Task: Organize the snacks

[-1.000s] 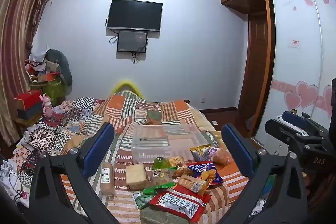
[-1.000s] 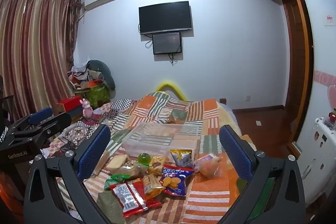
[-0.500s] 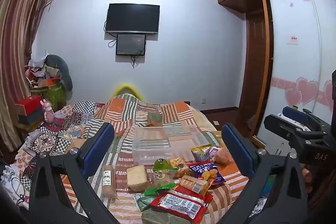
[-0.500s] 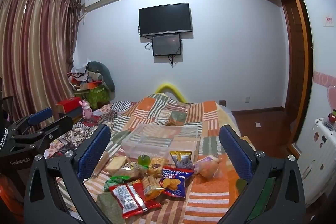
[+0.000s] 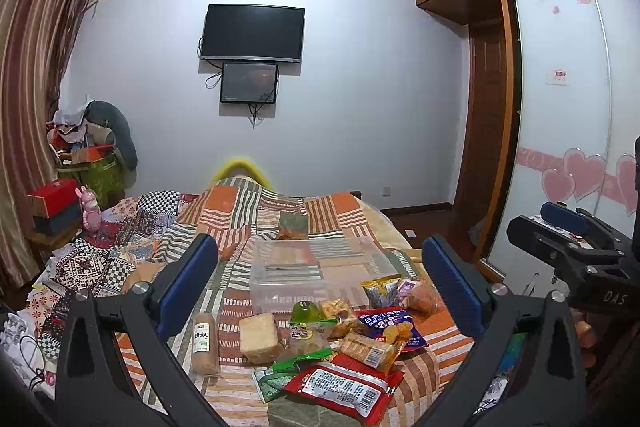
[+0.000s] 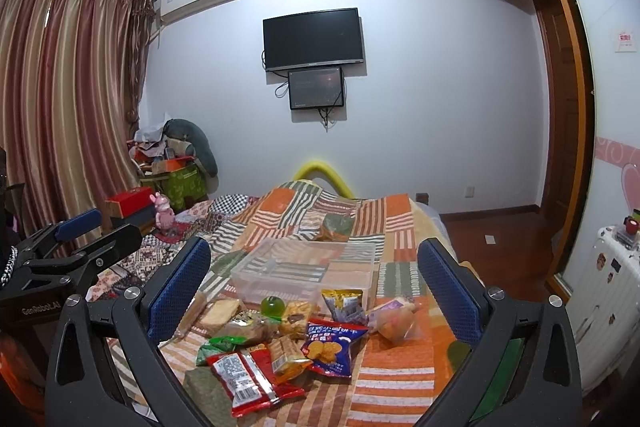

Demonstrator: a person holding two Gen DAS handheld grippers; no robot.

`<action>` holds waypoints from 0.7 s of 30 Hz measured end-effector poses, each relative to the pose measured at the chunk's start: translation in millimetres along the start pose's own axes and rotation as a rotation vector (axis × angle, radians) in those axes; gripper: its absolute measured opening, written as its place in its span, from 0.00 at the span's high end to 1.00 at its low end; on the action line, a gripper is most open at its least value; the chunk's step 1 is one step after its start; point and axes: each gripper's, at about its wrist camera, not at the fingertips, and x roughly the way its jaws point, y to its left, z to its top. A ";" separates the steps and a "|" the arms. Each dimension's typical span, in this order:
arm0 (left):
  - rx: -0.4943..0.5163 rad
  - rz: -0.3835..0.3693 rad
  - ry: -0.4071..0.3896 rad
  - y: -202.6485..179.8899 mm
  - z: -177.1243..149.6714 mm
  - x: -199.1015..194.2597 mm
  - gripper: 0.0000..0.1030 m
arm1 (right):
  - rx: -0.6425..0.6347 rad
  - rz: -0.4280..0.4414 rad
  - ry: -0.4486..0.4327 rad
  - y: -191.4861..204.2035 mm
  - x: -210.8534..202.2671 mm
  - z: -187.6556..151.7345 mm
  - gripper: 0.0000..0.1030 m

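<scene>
My left gripper and right gripper: both spread wide, empty. Clear rectangular plastic bin at twelve o'clock; loose snack packets before it.

Black hand-held gripper, blue pads

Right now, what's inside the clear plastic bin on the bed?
The clear plastic bin looks empty: only the striped quilt shows through its walls and floor. All snacks lie in front of it. Nothing hides its interior in either view.

Snacks lie before the clear bin.
</scene>
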 end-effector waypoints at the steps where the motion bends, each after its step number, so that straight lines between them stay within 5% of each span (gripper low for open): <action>1: -0.001 0.001 0.000 0.0 0.0 0.3 0.00 | 0.000 0.000 0.000 0.0 0.0 0.0 0.00; 21: -0.006 -0.001 -0.002 -0.4 -0.6 1.3 0.00 | 0.001 0.000 -0.002 1.1 -0.8 -0.2 0.00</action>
